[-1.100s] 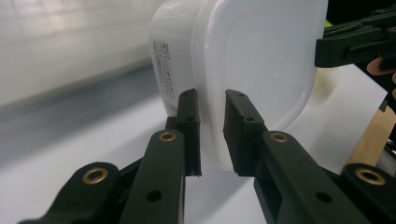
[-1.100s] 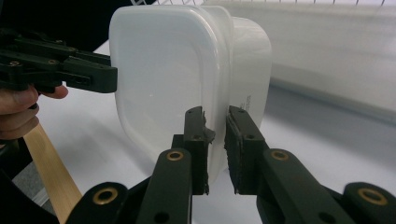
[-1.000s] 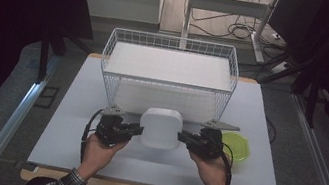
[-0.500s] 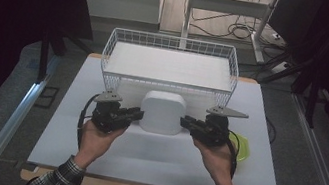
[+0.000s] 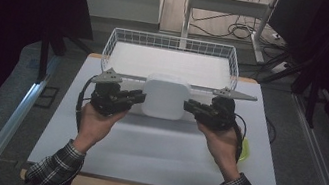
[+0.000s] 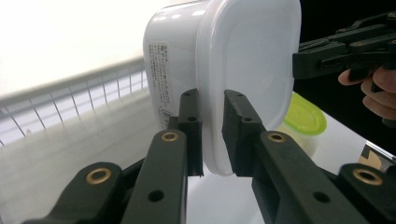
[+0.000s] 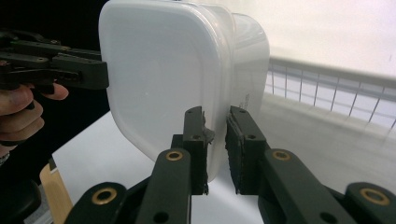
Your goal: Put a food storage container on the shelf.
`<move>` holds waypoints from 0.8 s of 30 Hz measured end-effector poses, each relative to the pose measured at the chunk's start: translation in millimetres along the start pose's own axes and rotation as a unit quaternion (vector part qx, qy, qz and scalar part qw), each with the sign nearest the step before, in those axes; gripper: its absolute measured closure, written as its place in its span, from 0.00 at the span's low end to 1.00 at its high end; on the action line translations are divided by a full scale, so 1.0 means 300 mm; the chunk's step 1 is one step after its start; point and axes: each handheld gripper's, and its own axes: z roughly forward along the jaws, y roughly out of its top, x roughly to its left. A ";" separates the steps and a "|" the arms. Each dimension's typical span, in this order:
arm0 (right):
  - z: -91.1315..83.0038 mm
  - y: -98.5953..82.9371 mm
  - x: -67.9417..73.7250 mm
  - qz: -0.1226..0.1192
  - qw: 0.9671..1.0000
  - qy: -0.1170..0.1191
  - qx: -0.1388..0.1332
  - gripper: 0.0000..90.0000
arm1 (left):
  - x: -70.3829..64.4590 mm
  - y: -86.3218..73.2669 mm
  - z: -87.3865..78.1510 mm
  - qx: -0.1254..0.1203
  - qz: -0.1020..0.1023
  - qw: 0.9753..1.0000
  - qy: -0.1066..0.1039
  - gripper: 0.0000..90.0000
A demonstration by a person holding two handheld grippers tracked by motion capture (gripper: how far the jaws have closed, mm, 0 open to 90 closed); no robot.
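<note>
A white lidded container (image 5: 166, 96) hangs above the tabletop (image 5: 158, 147), pinched from both sides: the left hand-held gripper (image 5: 137, 97) is clamped on its left rim and the right hand-held gripper (image 5: 190, 107) on its right rim. Directly behind it stands a white wire basket (image 5: 173, 43), whose near wall the container overlaps in the high view, so the basket's front rail is the nearest thing in its way. A lime-green lid or dish (image 5: 244, 151) lies on the tabletop near the right edge, mostly hidden behind the person's right hand (image 5: 221, 137) from above. The left gripper view makes up for that: it shows the green piece (image 6: 304, 114) lying flat beyond the container (image 6: 233, 70), a printed label on the container's side wall, and the jaws closed across the lid's rim, with the other gripper (image 6: 345, 46) biting the far edge. The right gripper view shows the container (image 7: 177, 79) with its flat lid face towards the camera, its own jaws shut on the rim, the opposite gripper (image 7: 56, 70) on the far side, and the basket wires (image 7: 327, 93) running behind. The person's left hand (image 5: 97, 119) and both plaid sleeves enter from the bottom of the high view. The tabletop is pale grey-white with a wooden edge; around it the room is dim, with dark drapes on both sides, a metal rack and loose cables on the floor behind.
</note>
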 end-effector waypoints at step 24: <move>0.016 0.235 -0.034 -0.008 1.000 -0.012 -0.021 0.87 | 0.097 0.206 0.002 -0.030 -0.013 0.999 -0.021 0.88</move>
